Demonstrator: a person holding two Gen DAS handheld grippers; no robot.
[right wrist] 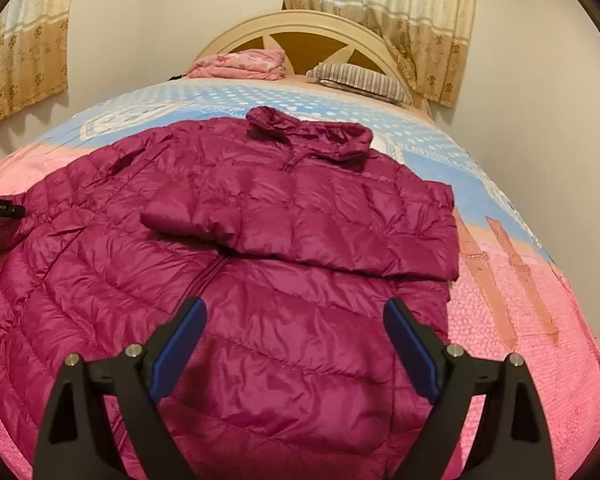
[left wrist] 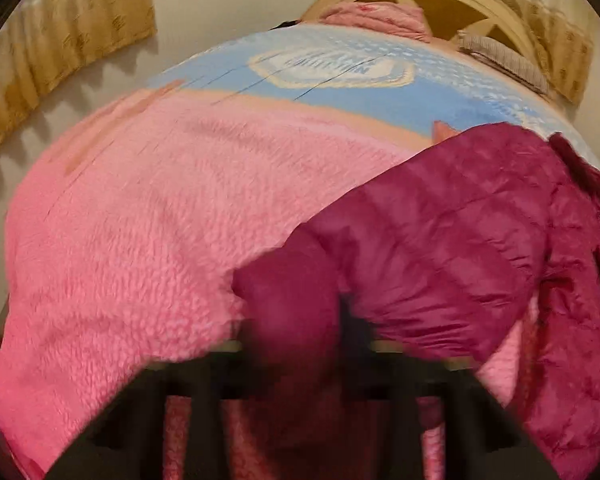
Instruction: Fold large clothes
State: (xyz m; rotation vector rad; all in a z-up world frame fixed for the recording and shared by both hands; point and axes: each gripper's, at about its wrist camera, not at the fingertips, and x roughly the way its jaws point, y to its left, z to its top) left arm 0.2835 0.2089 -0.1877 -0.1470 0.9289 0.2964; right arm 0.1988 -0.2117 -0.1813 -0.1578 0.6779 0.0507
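At the left, the left gripper point(left wrist: 308, 344) is seen narrowed on the cuff of the outstretched sleeve point(left wrist: 292, 292); the picture is blurred there, but the padded cloth is bunched between the jaws, so it is judged to be pinched. The sleeve belongs to a magenta quilted jacket point(right wrist: 260, 320), which is spread front side up on the bedspread point(right wrist: 520, 320), with the collar toward the headboard point(right wrist: 236, 36). The jacket is judged to be light, soft and puffy, with a smooth, shiny shell that may slip. It should therefore be taken at a cuff, a hem or a seam, where the filling is thin and a firm hold is given. Over the lower body of the jacket the right gripper point(right wrist: 296, 320) is held wide open, and nothing is gripped by it. Further right, the other sleeve point(right wrist: 204, 216) is already laid across the chest. Nothing is found in the way on the bed near the jacket. Only far objects are noticed: a curtain point(right wrist: 24, 52) at the left, folded pink bedding point(right wrist: 240, 62) and a striped pillow point(right wrist: 360, 80) by the headboard, and a second curtain point(right wrist: 420, 20) at the right. Trapped air is expected to lift each fold again if it is not pressed down.
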